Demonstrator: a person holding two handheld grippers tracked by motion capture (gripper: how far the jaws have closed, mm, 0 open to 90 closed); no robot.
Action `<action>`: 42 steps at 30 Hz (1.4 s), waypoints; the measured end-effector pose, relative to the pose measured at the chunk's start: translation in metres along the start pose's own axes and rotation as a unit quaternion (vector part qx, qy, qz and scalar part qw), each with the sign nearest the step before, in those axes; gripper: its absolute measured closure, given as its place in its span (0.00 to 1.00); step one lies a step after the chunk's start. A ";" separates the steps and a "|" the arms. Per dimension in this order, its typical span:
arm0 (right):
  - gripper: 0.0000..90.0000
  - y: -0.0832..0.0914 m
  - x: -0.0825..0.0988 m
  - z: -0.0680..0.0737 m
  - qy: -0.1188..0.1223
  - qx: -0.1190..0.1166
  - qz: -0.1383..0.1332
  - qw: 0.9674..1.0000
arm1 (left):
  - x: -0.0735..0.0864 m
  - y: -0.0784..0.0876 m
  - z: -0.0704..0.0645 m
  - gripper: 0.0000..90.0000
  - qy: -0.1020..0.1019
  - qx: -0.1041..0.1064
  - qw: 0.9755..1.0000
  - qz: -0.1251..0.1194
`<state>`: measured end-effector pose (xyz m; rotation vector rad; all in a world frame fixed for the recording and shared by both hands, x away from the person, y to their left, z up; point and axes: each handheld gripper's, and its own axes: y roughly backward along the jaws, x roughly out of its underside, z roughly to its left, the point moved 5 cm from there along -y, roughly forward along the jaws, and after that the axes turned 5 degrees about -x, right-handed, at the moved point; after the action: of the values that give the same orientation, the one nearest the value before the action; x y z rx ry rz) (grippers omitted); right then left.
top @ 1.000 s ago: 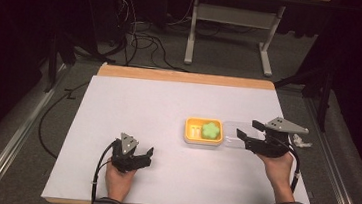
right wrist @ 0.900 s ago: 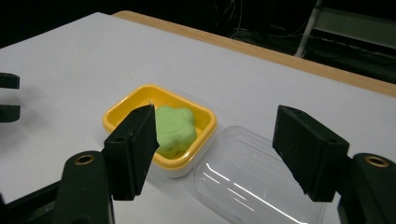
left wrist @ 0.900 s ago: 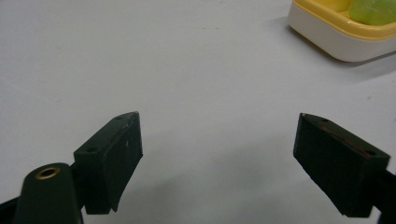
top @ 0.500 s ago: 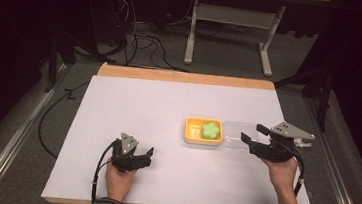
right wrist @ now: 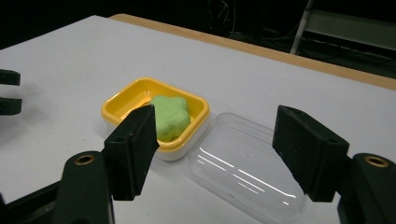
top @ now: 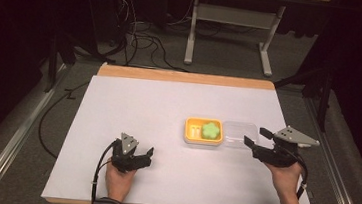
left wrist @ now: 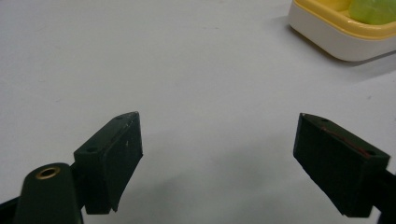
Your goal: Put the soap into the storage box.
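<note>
A yellow dish (top: pixel 189 131) holding a green flower-shaped piece (top: pixel 211 130) sits right of the table's middle. A clear plastic lid (top: pixel 238 134) lies flat against its right side. My right gripper (top: pixel 256 137) hovers just right of the lid, pointing left at it, jaws apart with nothing between them. In the right gripper view the dish (right wrist: pixel 126 100), green piece (right wrist: pixel 170 114) and lid (right wrist: pixel 243 163) lie beyond the right gripper (right wrist: pixel 215 126). My left gripper (top: pixel 149 157) rests near the front, open over bare table. In the left gripper view the left gripper (left wrist: pixel 219 140) is open, with the dish (left wrist: pixel 336 37) at upper right.
The white table top (top: pixel 133 107) has a wooden strip along its far edge (top: pixel 186 77). Dark floor with cables and a metal stand (top: pixel 231 31) lies behind. My left gripper (right wrist: pixel 7 93) shows at the far left of the right gripper view.
My right gripper has drifted slightly to the right, away from the clear lid, jaws unchanged. The left gripper has stayed where it was.
</note>
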<state>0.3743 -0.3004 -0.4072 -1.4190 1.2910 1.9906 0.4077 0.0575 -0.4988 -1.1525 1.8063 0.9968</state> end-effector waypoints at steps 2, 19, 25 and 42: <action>0.35 0.000 0.002 0.000 0.002 -0.001 0.001 1.000 | 0.000 0.000 0.000 0.18 0.000 -0.001 1.000 0.000; 0.35 0.003 0.014 0.006 -0.005 -0.006 0.001 1.000 | 0.000 0.000 0.000 0.18 0.000 0.000 1.000 0.000; 0.35 0.000 0.019 0.010 -0.003 -0.013 0.006 1.000 | 0.000 0.000 0.000 0.18 0.000 0.000 1.000 0.000; 0.35 -0.006 0.032 0.019 -0.010 -0.023 0.013 1.000 | 0.000 0.000 0.000 0.18 0.000 0.000 1.000 -0.001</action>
<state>0.3546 -0.2876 -0.4369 -1.4075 1.2692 2.0584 0.4075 0.0576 -0.4987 -1.1535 1.8047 0.9964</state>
